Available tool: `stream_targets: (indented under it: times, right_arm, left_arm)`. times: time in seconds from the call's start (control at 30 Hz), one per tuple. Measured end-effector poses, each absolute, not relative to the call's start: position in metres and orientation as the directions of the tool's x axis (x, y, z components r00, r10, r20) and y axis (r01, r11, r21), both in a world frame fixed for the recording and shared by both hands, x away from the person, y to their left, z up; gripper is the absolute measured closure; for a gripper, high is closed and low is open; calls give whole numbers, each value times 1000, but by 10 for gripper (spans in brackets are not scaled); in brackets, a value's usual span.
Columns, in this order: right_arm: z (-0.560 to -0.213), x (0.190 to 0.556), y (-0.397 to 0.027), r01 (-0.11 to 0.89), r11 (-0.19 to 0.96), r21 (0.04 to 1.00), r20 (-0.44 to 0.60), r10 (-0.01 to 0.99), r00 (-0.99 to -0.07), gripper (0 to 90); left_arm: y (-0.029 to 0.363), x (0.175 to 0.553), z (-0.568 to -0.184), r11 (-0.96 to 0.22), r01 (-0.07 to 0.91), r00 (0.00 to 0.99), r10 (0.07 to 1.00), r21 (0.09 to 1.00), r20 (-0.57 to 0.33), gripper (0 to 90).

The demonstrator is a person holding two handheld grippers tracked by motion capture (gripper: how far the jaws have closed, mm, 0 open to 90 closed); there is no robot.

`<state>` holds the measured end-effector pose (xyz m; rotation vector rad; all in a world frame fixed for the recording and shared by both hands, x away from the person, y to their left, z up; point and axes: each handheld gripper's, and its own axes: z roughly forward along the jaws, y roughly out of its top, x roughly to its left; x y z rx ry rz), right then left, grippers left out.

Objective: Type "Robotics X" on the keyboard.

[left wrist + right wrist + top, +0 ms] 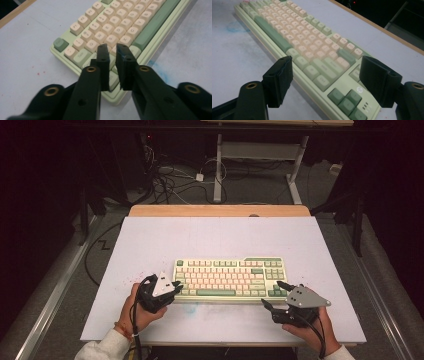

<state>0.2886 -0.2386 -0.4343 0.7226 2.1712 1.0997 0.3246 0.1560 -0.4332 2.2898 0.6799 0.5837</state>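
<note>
A pale green keyboard (230, 277) with cream and green keys lies across the near middle of the white table top (150, 240). My left gripper (176, 287) sits at its near left corner, held in a person's hand. In the left gripper view the jaws (111, 46) stand almost together over the keyboard (112, 25) corner keys, a thin slit between them and nothing in it. My right gripper (271, 293) is at the near right corner. Its jaws (327, 62) stand wide apart above the keyboard (312, 47) near the arrow keys, holding nothing.
A blue smudge (192, 309) marks the table just in front of the keyboard. A wooden strip (220, 210) runs along the table's far edge. Beyond it, cables (170, 180) lie on the floor by a white desk frame (218, 170).
</note>
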Motion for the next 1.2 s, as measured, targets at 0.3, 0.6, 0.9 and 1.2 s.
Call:
stream_targets:
  times: [0.3, 0.6, 0.9, 1.2]
  right_arm:
    - [-439, 282, -242, 206, 523, 827, -265, 687, -677, 276]
    - [-443, 283, -240, 207, 536, 819, -267, 674, -689, 277]
    - [-444, 284, -240, 206, 542, 815, -269, 668, -694, 278]
    - [-447, 285, -237, 211, 566, 797, -278, 654, -704, 283]
  left_arm:
    - [118, 350, -422, -671, 288, 803, 558, 684, 210, 872]
    - [80, 374, -424, -707, 288, 834, 517, 646, 194, 858]
    - [66, 389, -432, -729, 314, 836, 517, 608, 187, 848]
    - [58, 402, -443, -760, 351, 821, 531, 548, 210, 860]
